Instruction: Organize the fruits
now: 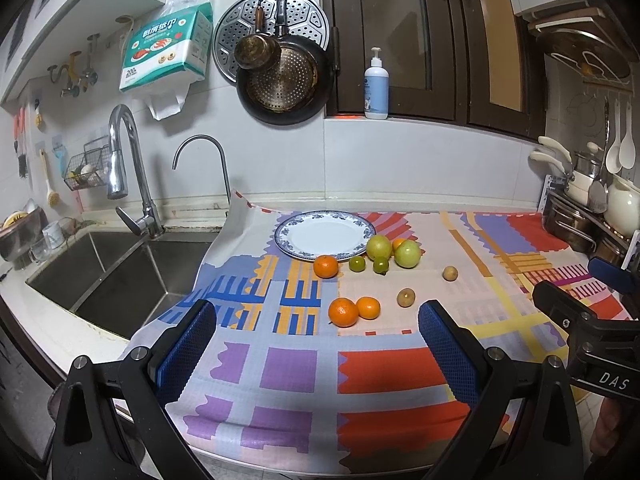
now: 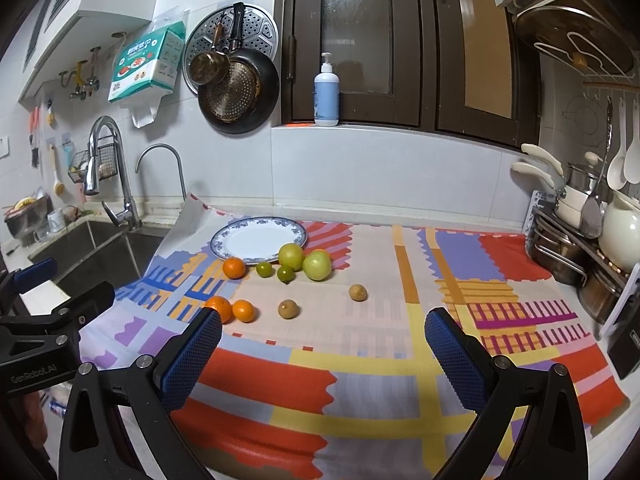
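Bright, sharp; fisheye-warped, dark corners

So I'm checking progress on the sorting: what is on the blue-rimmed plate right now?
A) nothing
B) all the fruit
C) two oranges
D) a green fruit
A: the plate shows only bare white, while the oranges and the other fruit lie on the cloth beside it.

Left claw (image 1: 316, 340): two matte black plastic arms fastened with round silver screws, each finger (image 1: 188, 346) faced with a blue, diamond-textured rubber pad. Right claw (image 2: 323, 346): the same black frame, silver screws and blue textured pads. White lettering reads "DAS" on the right one's side, "GenRobot.AI" on the left one's.
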`<action>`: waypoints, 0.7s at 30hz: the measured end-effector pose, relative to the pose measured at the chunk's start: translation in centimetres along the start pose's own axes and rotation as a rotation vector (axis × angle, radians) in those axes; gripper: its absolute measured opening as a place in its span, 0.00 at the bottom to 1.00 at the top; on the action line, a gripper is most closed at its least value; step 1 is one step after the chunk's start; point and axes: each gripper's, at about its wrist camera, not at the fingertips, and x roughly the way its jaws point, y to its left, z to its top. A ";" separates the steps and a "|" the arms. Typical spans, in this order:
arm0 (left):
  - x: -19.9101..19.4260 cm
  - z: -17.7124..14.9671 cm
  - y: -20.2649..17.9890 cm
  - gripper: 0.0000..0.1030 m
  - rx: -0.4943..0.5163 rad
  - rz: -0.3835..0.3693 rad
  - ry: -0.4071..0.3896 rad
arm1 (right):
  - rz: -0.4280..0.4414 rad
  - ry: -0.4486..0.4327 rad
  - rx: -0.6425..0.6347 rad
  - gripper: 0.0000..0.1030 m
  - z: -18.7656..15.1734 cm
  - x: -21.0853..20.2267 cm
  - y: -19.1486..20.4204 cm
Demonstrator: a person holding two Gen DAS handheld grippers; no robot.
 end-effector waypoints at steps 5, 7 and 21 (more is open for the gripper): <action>0.0 0.0 0.0 1.00 0.000 0.001 0.000 | 0.000 0.001 0.000 0.99 0.0 0.0 0.0; 0.0 0.0 0.0 1.00 0.000 0.000 -0.001 | 0.001 0.003 -0.001 0.99 0.1 0.1 0.0; 2.0 0.1 0.3 1.00 0.007 -0.012 0.035 | 0.009 0.029 -0.002 0.99 0.2 1.3 0.6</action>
